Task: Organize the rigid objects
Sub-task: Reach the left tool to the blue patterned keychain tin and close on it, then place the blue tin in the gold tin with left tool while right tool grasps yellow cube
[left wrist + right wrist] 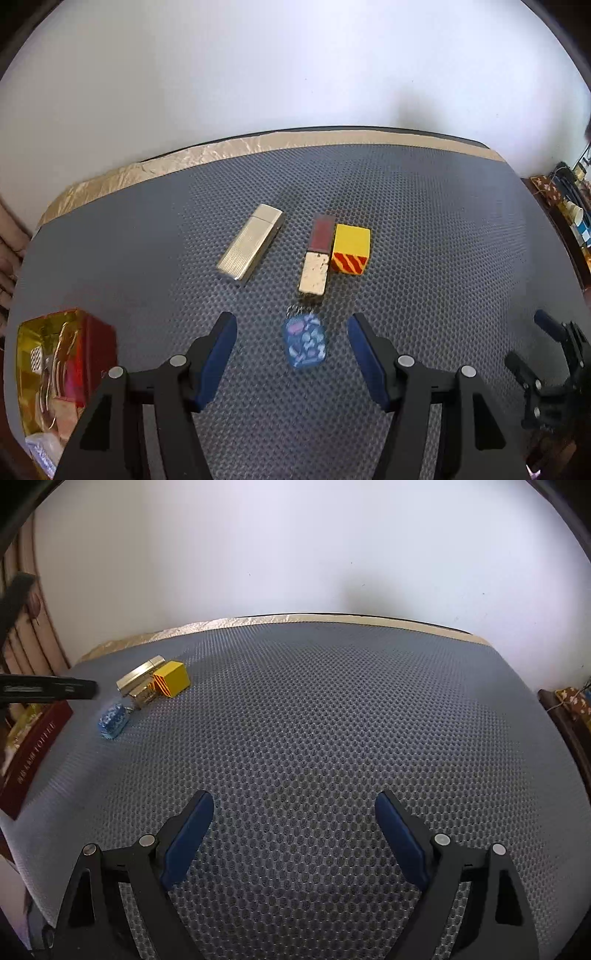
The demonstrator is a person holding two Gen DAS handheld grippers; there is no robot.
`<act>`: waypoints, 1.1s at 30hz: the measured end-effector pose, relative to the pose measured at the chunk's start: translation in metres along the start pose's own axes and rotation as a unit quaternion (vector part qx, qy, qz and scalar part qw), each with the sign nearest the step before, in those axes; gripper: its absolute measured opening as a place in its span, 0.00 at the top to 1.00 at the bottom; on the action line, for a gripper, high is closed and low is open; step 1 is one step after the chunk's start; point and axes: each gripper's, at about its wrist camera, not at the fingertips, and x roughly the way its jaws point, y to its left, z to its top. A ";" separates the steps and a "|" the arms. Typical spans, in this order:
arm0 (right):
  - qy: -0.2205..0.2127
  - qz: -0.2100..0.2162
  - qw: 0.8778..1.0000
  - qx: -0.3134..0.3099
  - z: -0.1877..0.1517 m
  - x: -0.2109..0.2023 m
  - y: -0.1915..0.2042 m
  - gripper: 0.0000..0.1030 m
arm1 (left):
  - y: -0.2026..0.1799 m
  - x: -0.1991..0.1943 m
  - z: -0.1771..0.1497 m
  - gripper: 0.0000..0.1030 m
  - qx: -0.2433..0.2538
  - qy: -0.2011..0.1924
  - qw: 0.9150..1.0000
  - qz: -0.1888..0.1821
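Observation:
In the left wrist view, my left gripper (291, 325) is open above the grey mat, with a small blue patterned block (303, 342) lying between its fingers, untouched. Beyond it lie a maroon and cream bar (317, 255), a yellow block with red stripes (350, 249) touching that bar, and a ribbed silver case (252, 244) to the left. My right gripper (294, 805) is open and empty over bare mat. In the right wrist view the blue block (112, 720), yellow block (172, 678) and silver case (140, 672) sit far left.
A red and gold box (55, 365) holding items stands at the mat's left edge; it also shows in the right wrist view (33, 753). A gold foil strip (221, 149) lines the far edge below a white wall. Clutter (569, 206) sits off the right side.

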 end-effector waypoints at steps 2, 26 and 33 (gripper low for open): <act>0.001 0.006 1.000 0.000 -0.001 -0.002 0.000 0.15 | -0.003 0.011 0.002 0.37 0.004 0.019 1.000 -0.006; 0.017 0.054 0.998 -0.008 0.005 0.012 0.007 0.15 | 0.020 -0.014 -0.063 0.70 -0.086 0.044 0.993 -0.072; -0.009 0.164 0.975 -0.149 0.061 0.020 0.057 0.17 | 0.038 -0.057 -0.084 0.70 -0.101 0.038 0.991 -0.077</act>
